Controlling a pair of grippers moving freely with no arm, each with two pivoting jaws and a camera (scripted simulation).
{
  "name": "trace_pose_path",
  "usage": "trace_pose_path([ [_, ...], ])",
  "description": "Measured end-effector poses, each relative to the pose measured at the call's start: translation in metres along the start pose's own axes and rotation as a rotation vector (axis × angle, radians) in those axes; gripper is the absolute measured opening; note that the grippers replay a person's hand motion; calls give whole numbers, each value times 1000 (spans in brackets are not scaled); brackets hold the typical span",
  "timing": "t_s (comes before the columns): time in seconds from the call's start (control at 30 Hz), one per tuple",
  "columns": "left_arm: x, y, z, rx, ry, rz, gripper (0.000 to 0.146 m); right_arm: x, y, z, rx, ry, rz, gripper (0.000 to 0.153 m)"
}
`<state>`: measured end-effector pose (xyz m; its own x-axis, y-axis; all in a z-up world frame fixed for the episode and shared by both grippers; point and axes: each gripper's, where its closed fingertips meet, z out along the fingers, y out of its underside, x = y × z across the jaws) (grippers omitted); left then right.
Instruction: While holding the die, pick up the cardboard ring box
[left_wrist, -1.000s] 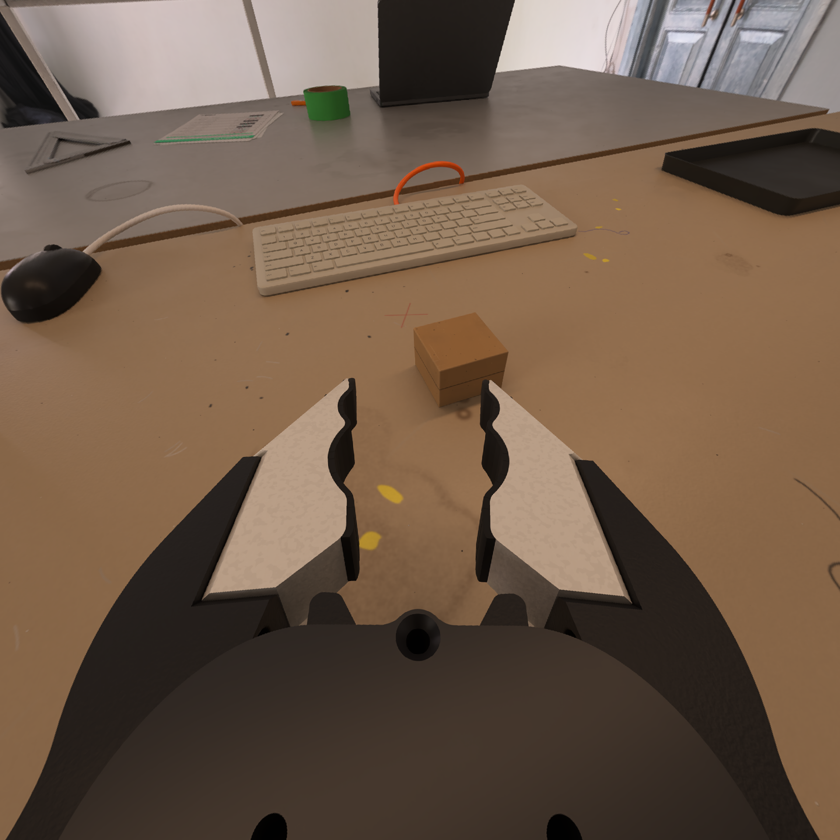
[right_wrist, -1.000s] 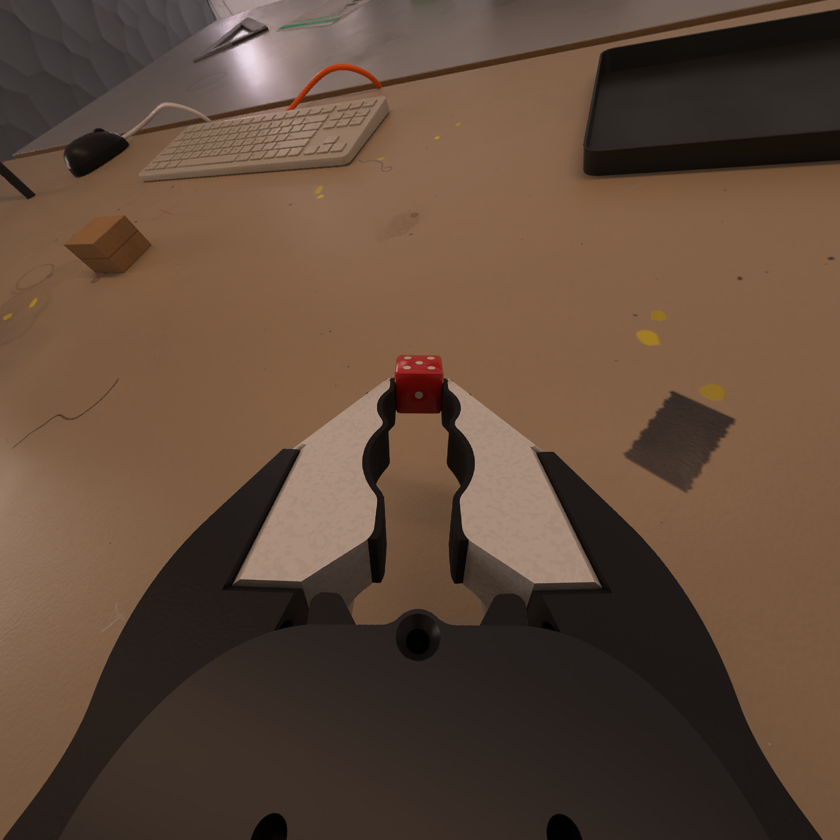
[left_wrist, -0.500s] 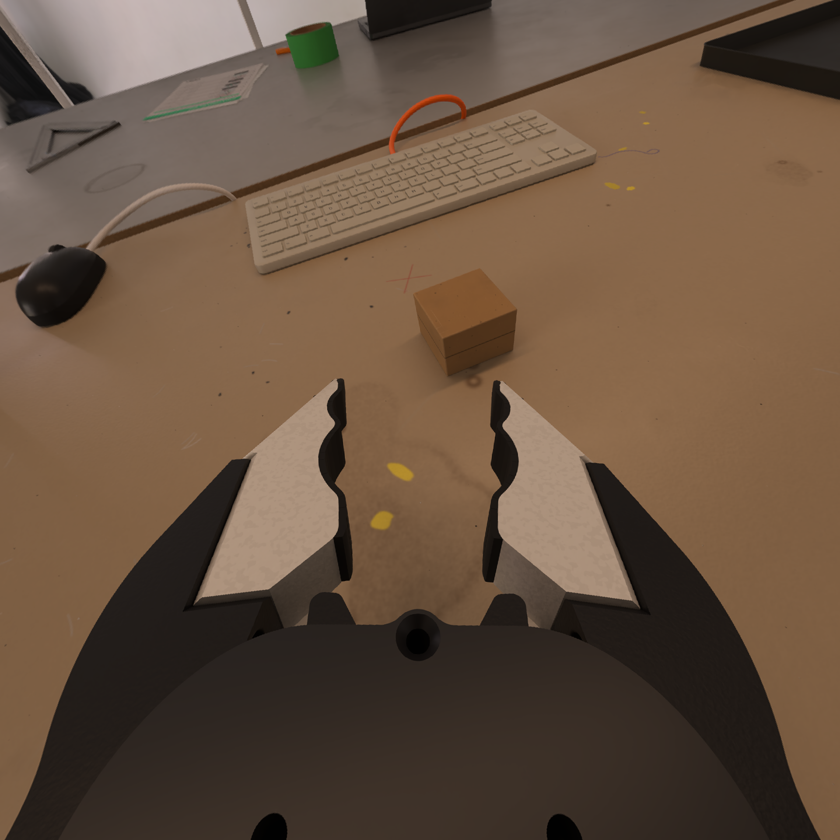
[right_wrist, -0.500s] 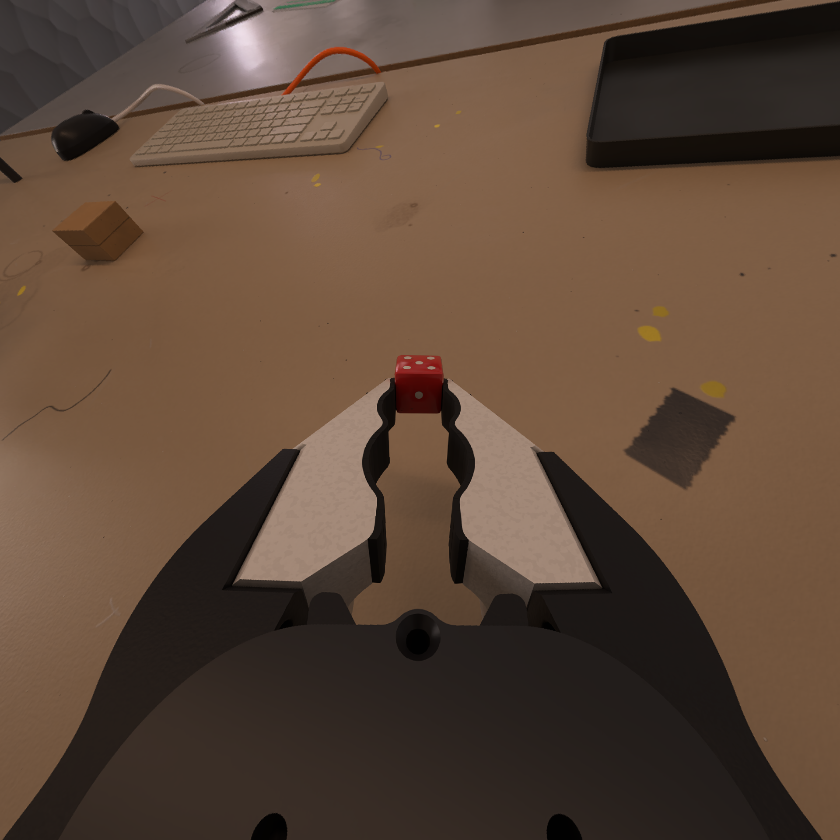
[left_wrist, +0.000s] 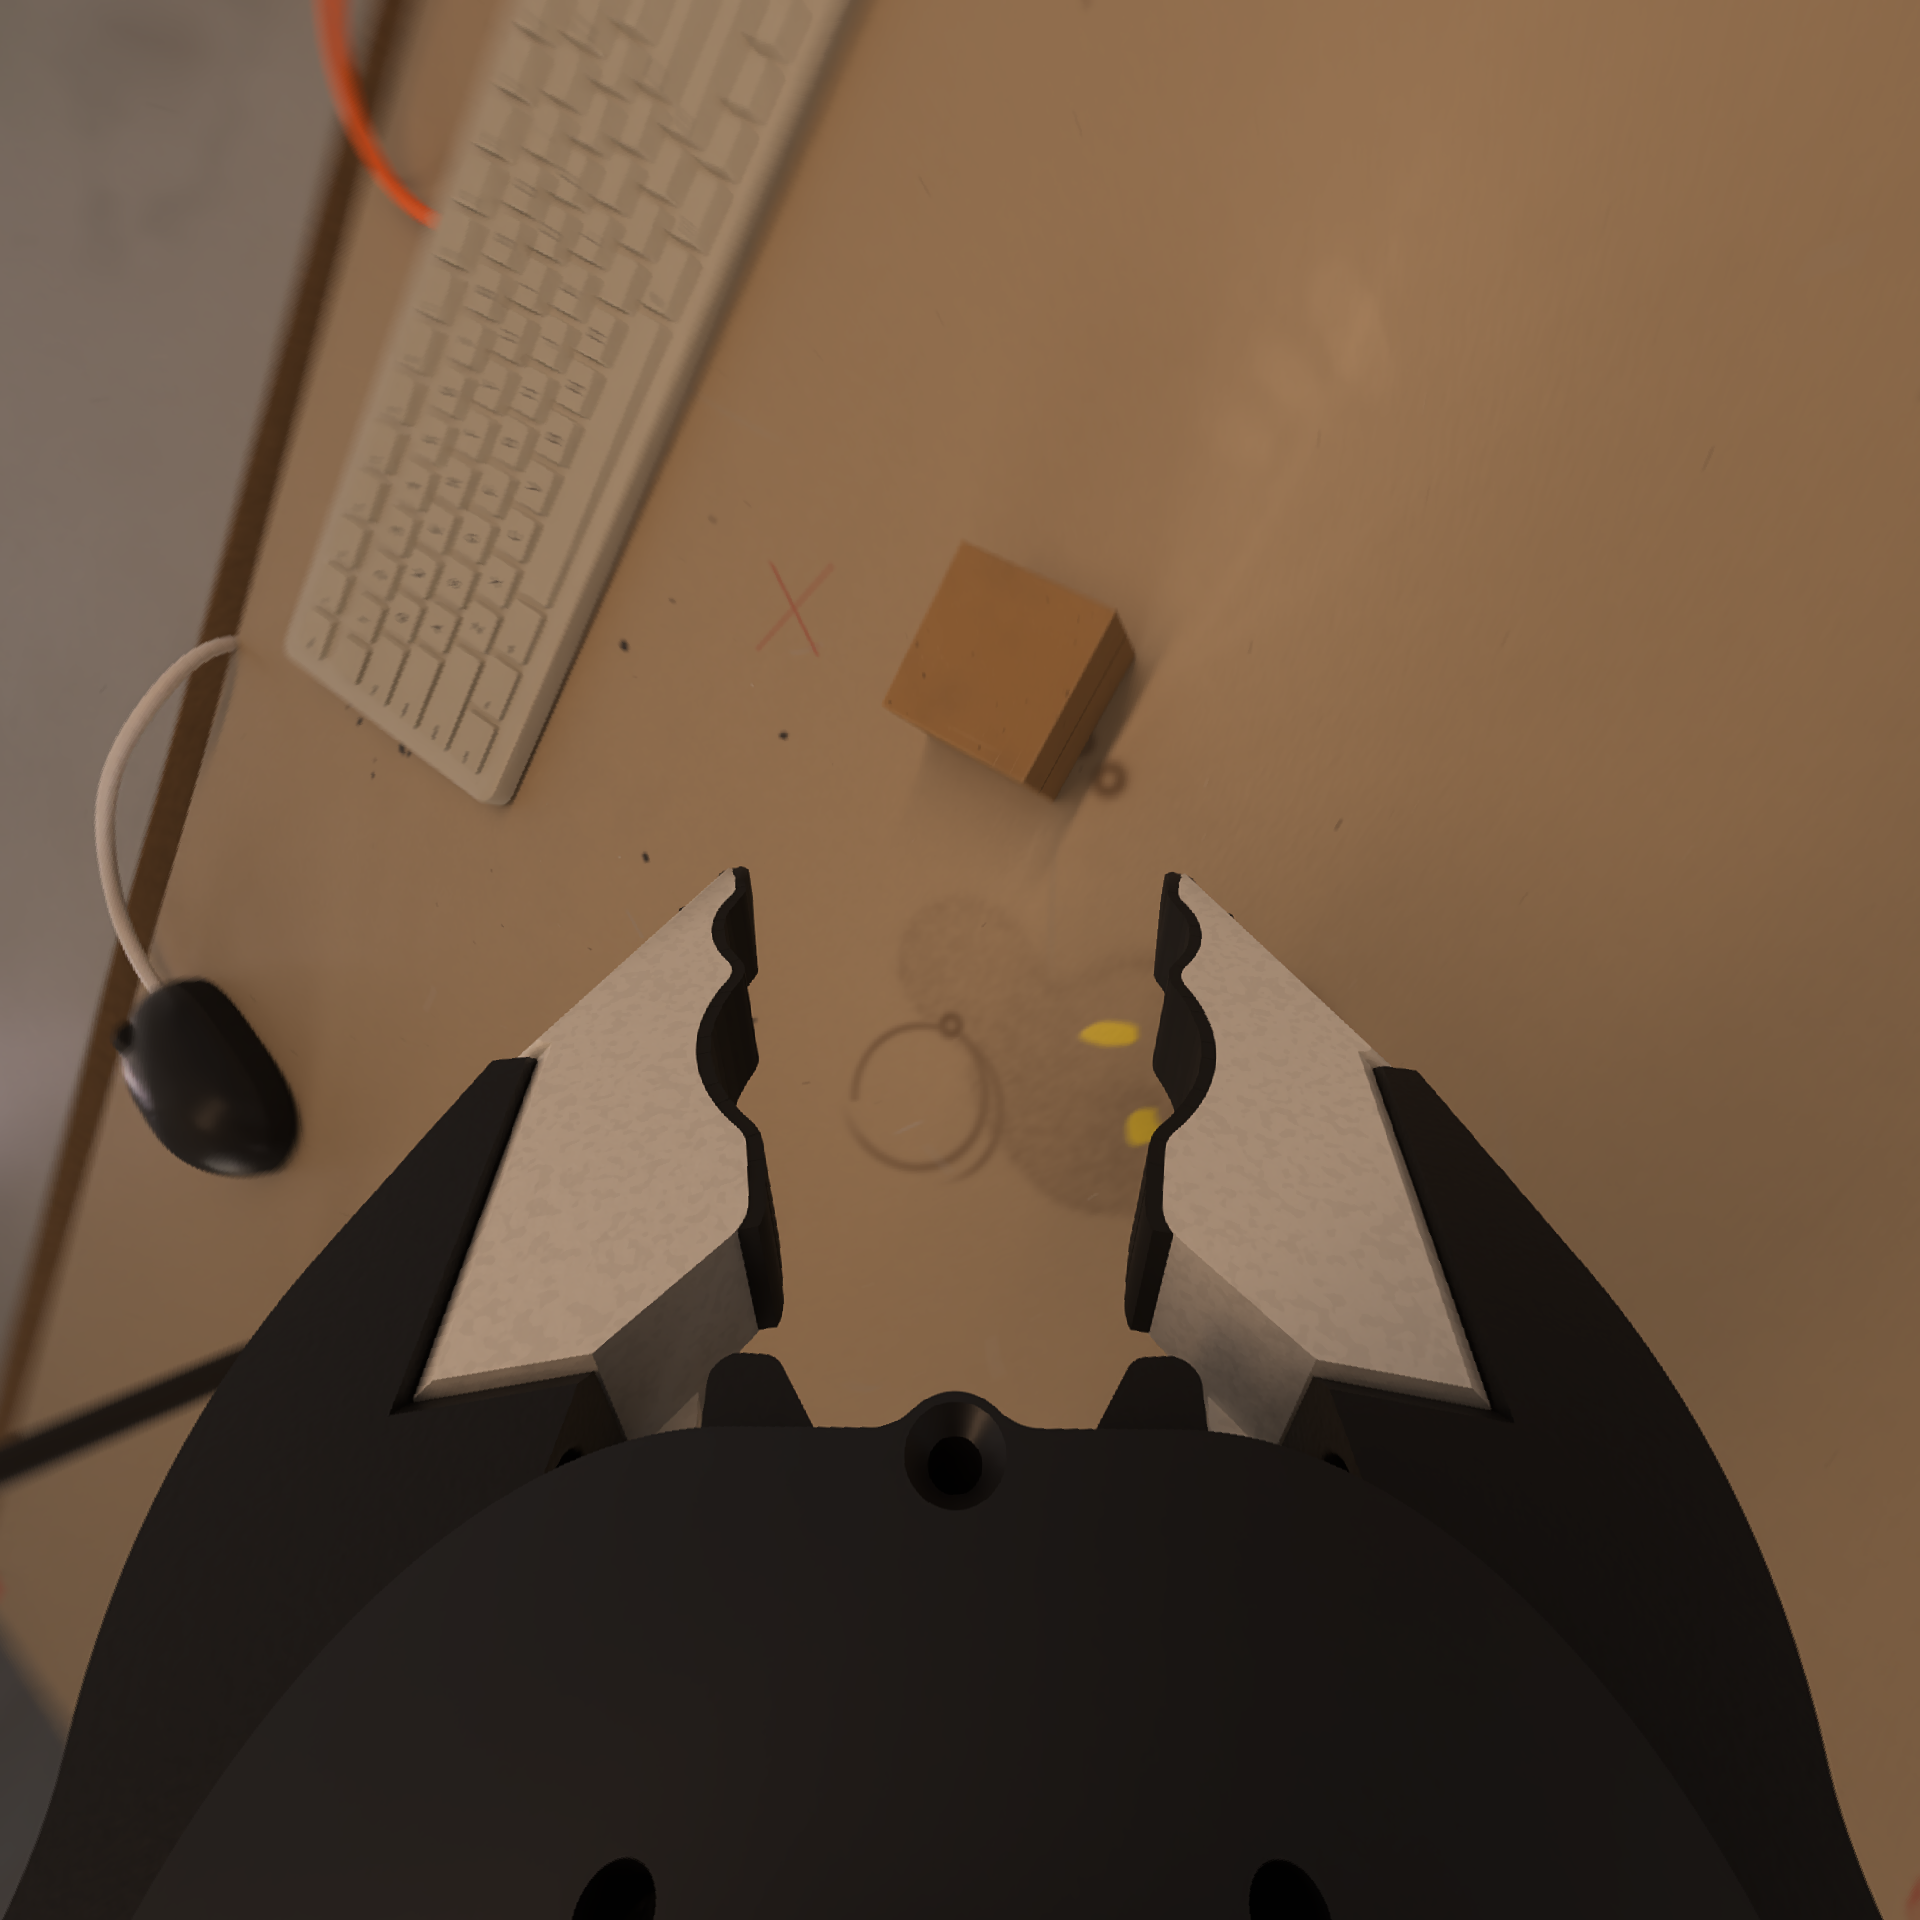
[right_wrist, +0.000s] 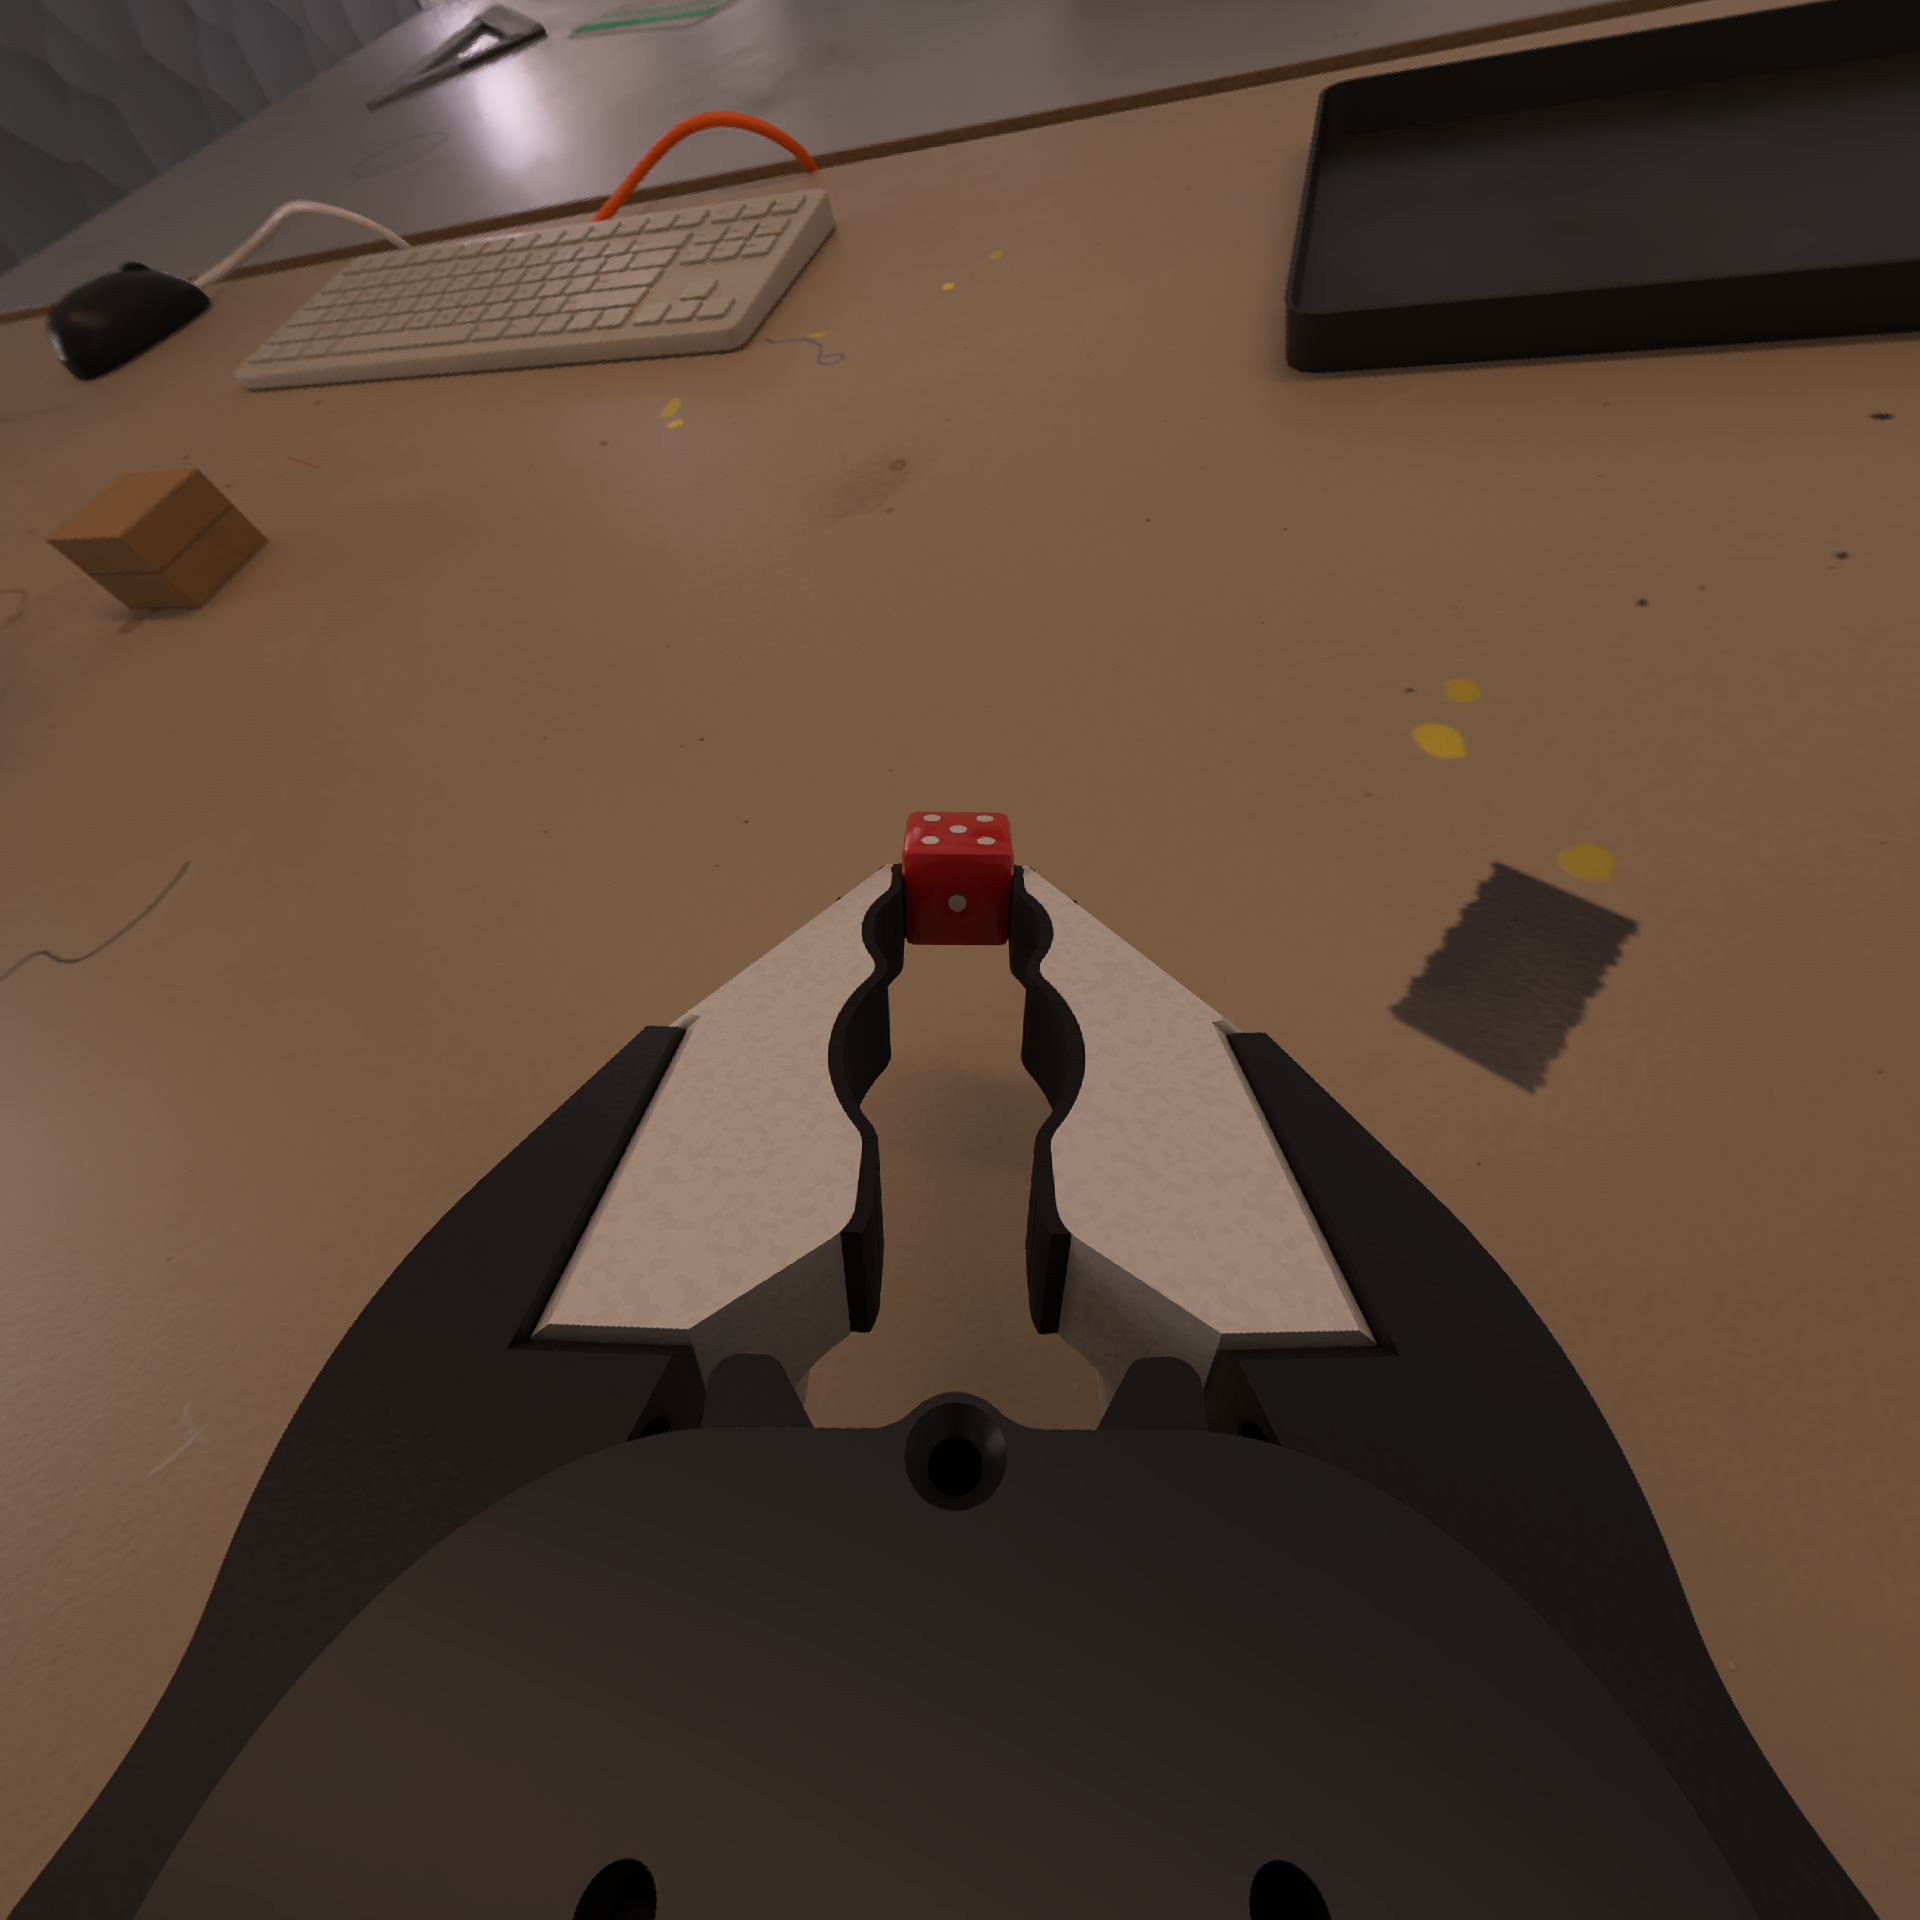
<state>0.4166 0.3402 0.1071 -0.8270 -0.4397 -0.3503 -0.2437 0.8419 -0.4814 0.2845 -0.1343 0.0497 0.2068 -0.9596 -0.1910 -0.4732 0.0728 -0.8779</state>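
Observation:
The cardboard ring box (left_wrist: 1003, 665) is a small closed brown cube resting on the tan table. My left gripper (left_wrist: 956, 883) is open and empty, pointing steeply down at the table, with the box a short way beyond its fingertips. The box also shows at the far left of the right wrist view (right_wrist: 156, 535). My right gripper (right_wrist: 956, 883) is shut on a red die (right_wrist: 956, 878) with white pips, held between its fingertips above the table.
A beige keyboard (left_wrist: 561, 364) with an orange cable (left_wrist: 358, 125) lies beyond the box to the left, and a black mouse (left_wrist: 203, 1075) lies at the left. A black tray (right_wrist: 1621, 197) stands at the back right. The table edge (left_wrist: 260, 499) meets a grey surface.
My left gripper has risen and tipped steeply downward, has turned so the keyboard now runs diagonally, and its jaws have opened wider. My right gripper still holds the die, shifted slightly.

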Motion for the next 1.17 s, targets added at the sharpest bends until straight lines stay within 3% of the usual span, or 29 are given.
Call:
trace_pose_path([
  [0.17,-2,-15,33,-136,170,229,77,10,2,3,-10,71,-59,19],
  [0.3,8,-12,69,-207,277,329,78,12,1,6,-11,109,-91,19],
  [0.57,8,-7,100,-238,309,392,75,15,4,6,-9,146,-160,19],
  [0.8,9,-10,103,-253,361,431,54,17,0,5,16,123,-98,19],
  [0.9,-10,-25,91,-196,281,450,54,13,-3,3,35,104,-85,19],
  [1.0,-40,-53,57,-81,169,389,54,4,-4,1,42,64,-70,19],
  [1.1,-55,-95,6,149,117,234,54,-9,-9,-2,67,11,-63,19],
  [1.17,-41,-129,-29,383,192,89,54,-18,-14,-3,97,-34,-68,19],
])
